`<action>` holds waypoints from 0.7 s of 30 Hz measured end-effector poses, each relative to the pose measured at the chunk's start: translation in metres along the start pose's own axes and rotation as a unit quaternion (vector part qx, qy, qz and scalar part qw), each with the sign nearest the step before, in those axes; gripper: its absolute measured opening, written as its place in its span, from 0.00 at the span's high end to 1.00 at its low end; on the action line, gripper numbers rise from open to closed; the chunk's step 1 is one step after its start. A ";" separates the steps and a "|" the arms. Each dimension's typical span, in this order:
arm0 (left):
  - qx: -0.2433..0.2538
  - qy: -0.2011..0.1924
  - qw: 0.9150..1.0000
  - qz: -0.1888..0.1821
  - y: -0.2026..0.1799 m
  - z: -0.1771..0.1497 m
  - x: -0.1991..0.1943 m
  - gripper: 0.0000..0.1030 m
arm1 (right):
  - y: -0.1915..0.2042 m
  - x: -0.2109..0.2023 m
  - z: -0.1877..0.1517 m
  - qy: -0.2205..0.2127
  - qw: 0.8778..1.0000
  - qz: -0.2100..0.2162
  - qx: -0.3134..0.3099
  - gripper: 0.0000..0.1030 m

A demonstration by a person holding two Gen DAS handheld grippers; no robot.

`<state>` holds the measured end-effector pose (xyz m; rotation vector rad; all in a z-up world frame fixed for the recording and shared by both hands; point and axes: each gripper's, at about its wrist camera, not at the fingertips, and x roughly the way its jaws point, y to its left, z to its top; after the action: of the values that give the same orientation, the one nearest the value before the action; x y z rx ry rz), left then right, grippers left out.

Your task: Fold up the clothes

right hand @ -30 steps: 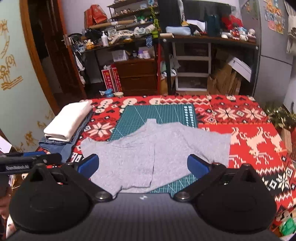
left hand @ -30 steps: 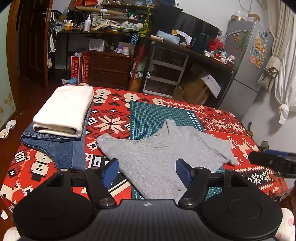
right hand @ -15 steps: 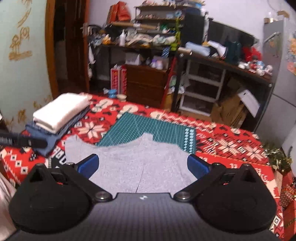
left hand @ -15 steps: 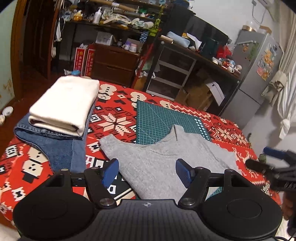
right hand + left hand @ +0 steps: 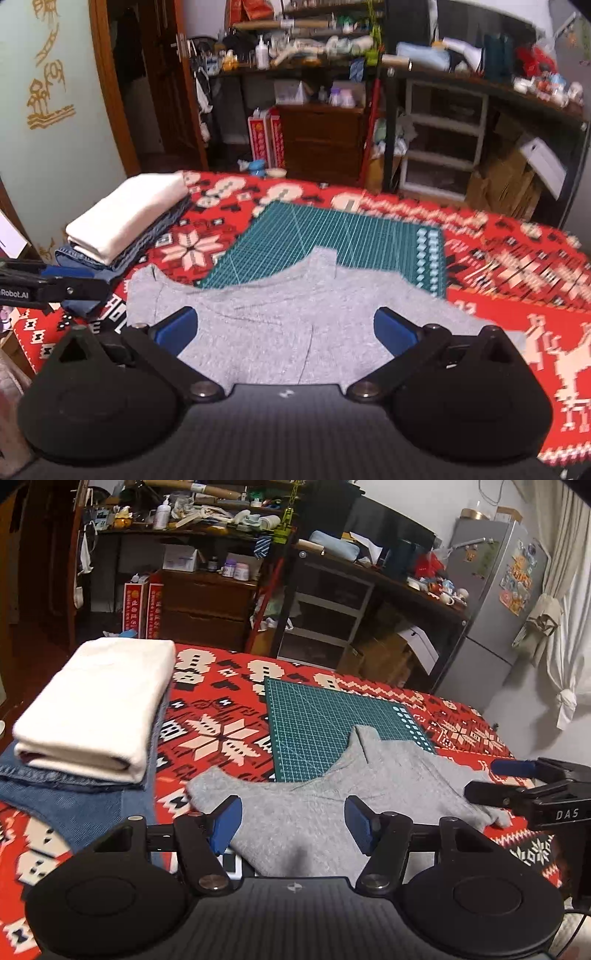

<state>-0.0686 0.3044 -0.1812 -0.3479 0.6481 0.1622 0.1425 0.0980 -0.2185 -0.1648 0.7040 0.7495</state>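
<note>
Nearest the cameras, the left gripper (image 5: 293, 825) and right gripper (image 5: 284, 328) each hang with 2 blue pads spread wide, holding nothing, above the near hem of the flat grey knit T-shirt (image 5: 280, 317). To fold well, I judge each should pinch 1 hem corner, both layers, then lift evenly. Beyond lie the green gridded cutting mat (image 5: 332, 720) and, far left, the folded cream cloth (image 5: 99, 705) atop folded blue denim jeans (image 5: 70, 797)

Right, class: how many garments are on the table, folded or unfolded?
3. A grey shirt lies spread out in front; folded white cloth sits atop folded jeans at left. Others may be hidden.
</note>
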 end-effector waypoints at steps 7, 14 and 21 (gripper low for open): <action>0.016 -0.009 1.000 0.002 0.007 -0.001 0.035 0.51 | -0.003 0.042 -0.007 0.025 1.000 -0.017 0.003 0.02; 0.019 -0.017 0.999 -0.023 0.027 0.009 0.061 0.60 | -0.005 0.066 -0.008 0.014 0.999 -0.030 0.038 0.31; 0.019 -0.013 0.999 -0.030 0.043 0.003 0.068 0.72 | -0.018 0.087 -0.008 0.011 0.996 -0.046 0.076 0.73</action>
<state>-0.0242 0.3482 -0.2322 -0.3280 0.6140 0.0958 0.1953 0.1316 -0.2821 -0.0668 0.7656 0.6044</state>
